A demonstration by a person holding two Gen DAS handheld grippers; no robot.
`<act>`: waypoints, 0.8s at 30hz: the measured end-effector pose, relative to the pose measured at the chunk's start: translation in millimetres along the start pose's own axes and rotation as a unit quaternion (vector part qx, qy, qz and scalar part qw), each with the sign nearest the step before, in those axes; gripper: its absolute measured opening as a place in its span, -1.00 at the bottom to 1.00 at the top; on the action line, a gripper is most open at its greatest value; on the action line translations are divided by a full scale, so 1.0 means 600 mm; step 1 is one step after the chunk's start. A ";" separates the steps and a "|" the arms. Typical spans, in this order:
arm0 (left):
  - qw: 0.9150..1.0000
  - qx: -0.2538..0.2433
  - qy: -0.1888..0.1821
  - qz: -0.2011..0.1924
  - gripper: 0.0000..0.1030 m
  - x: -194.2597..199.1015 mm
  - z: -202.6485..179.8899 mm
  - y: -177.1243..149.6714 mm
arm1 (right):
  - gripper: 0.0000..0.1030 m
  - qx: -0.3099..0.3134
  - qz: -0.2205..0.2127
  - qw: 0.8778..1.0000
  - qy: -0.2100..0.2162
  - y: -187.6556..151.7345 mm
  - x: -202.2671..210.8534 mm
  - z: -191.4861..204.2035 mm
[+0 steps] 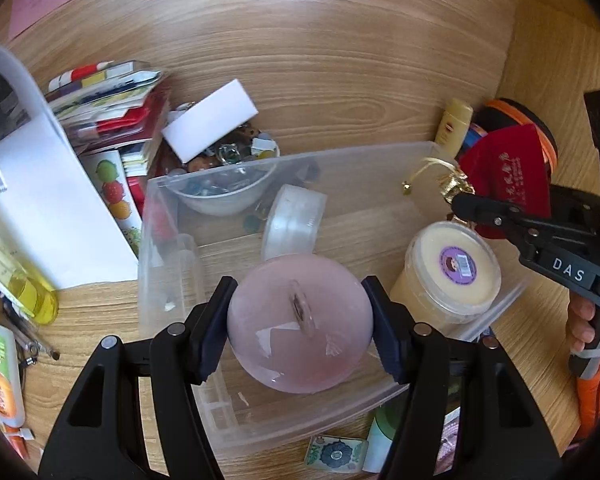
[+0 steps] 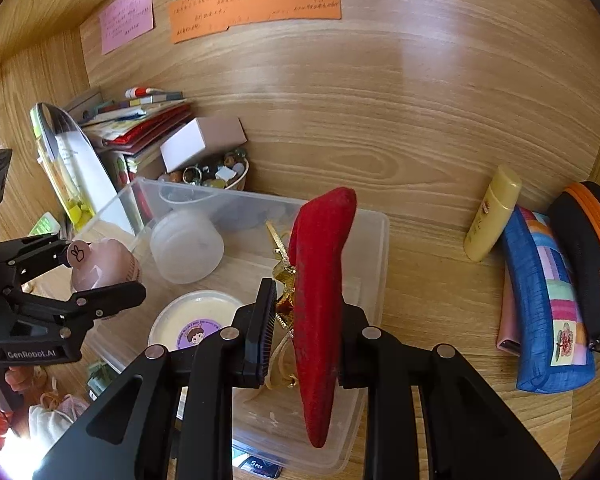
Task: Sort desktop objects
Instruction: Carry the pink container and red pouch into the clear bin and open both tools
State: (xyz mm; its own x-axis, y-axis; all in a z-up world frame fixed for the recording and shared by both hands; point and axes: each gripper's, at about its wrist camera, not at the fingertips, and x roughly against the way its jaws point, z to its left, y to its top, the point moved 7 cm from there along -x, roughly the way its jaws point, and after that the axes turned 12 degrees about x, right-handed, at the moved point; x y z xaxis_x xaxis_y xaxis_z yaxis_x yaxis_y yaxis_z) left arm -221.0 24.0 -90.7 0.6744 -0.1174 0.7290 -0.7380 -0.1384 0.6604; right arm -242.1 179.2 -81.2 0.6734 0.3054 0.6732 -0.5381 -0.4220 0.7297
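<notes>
Clear bin (image 1: 440,152) on bench (image 1: 340,80) already holds cream tub (image 1: 452,276) and translucent jar (image 1: 294,216); bead bowl (image 1: 236,188) just behind. Left gripper (image 1: 300,312), tilted down over bin, clenched on pink round case (image 1: 300,328). Right gripper (image 2: 306,336) pinches red velvet pouch (image 2: 320,280) above bin.

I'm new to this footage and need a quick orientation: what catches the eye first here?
A clear bin sits mid-desk. Above it, the left gripper clamps a pink ball and the right gripper pinches a red pouch. A cream tub stands inside the bin.
</notes>
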 end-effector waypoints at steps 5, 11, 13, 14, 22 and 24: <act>1.000 -0.010 0.002 0.000 0.22 -0.003 0.000 0.001 | -0.57 0.008 0.010 1.000 -0.002 -0.005 -0.011 0.005; 1.000 -0.013 0.001 0.002 0.22 -0.007 -0.001 0.002 | -0.52 0.007 0.020 1.000 -0.008 -0.008 -0.018 0.001; 1.000 -0.012 0.004 0.001 0.22 -0.007 -0.001 0.001 | -0.46 0.010 0.021 1.000 -0.011 -0.008 -0.019 0.001; 1.000 -0.011 0.005 0.000 0.22 -0.005 0.000 0.000 | -0.41 0.012 0.021 1.000 -0.016 -0.008 -0.018 0.001; 1.000 0.010 -0.001 -0.002 0.22 0.006 0.015 0.008 | 0.26 0.008 -0.006 1.000 -0.016 0.004 0.003 -0.003; 1.000 0.016 0.000 -0.008 0.22 0.015 0.020 0.012 | 0.48 0.009 -0.019 0.999 -0.025 0.008 0.014 -0.002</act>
State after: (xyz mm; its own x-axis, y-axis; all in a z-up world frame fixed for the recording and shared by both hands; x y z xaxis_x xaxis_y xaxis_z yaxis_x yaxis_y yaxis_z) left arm -220.0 10.0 -81.4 0.6857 -0.1144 0.7188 -0.7263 -0.1716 0.6656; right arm -239.6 180.7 -71.7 0.7177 0.2795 0.6378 -0.5025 -0.4262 0.7522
